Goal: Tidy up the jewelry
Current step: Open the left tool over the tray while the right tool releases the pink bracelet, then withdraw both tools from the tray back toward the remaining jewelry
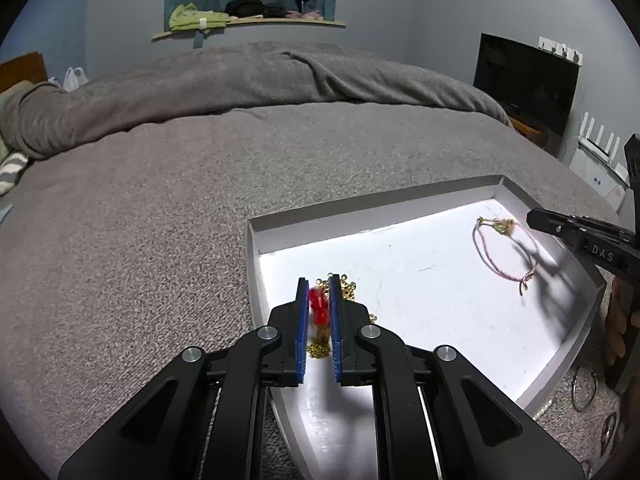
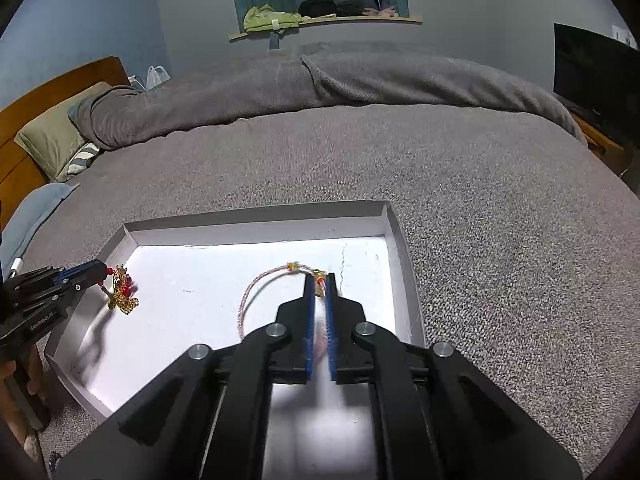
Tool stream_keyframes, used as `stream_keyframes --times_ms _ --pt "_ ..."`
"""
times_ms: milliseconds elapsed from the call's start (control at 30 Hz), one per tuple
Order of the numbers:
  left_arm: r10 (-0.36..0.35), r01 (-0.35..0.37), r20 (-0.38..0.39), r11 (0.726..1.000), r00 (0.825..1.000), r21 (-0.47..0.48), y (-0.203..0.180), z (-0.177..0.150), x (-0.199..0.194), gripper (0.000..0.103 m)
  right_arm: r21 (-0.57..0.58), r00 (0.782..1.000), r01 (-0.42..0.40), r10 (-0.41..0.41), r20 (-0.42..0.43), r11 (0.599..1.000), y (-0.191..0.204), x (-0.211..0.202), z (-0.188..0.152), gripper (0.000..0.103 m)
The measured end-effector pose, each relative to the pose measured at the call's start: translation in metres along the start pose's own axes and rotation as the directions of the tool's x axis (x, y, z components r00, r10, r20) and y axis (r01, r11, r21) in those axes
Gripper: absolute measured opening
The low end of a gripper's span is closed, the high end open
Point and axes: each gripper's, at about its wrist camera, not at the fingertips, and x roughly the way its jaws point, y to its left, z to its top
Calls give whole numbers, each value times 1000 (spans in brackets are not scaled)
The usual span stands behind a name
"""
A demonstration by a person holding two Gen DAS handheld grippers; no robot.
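Note:
A shallow white tray (image 1: pixel 360 208) (image 2: pixel 256 220) lies on the grey bed cover. My left gripper (image 1: pixel 319 280) (image 2: pixel 105 270) hangs over its left side. A gold chain with red beads (image 1: pixel 318 304) (image 2: pixel 122 290) shows blurred in the narrow gap between the blue pads, its lower part heaped on the tray floor. My right gripper (image 2: pixel 320 276) (image 1: pixel 530 216) is over the tray's right side. A pink cord bracelet (image 2: pixel 256 284) (image 1: pixel 500 268) with a gold charm loops out from its tips; part of it is a blur between the slightly parted pads.
Metal bangles (image 1: pixel 584 390) lie on the grey cover (image 1: pixel 160 220) just right of the tray. A rumpled grey blanket (image 2: pixel 360 76) runs across the far side of the bed. Pillows (image 2: pixel 52 136) are at the left, and a dark screen (image 1: pixel 524 80) stands at the right.

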Motion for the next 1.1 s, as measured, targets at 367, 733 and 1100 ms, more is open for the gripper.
stream_keyframes --times_ms 367,733,1100 --pt "-5 5 92 1000 996 -2 -5 2 -23 69 16 995 -5 3 97 1000 -2 -31 7 72" --pt "54 -43 171 997 984 -66 -14 10 -81 92 78 980 -9 -7 199 997 -11 -101 6 98" --pt "70 -58 178 996 982 -69 -29 -15 -132 92 109 977 -34 10 214 993 -19 -147 -22 98"
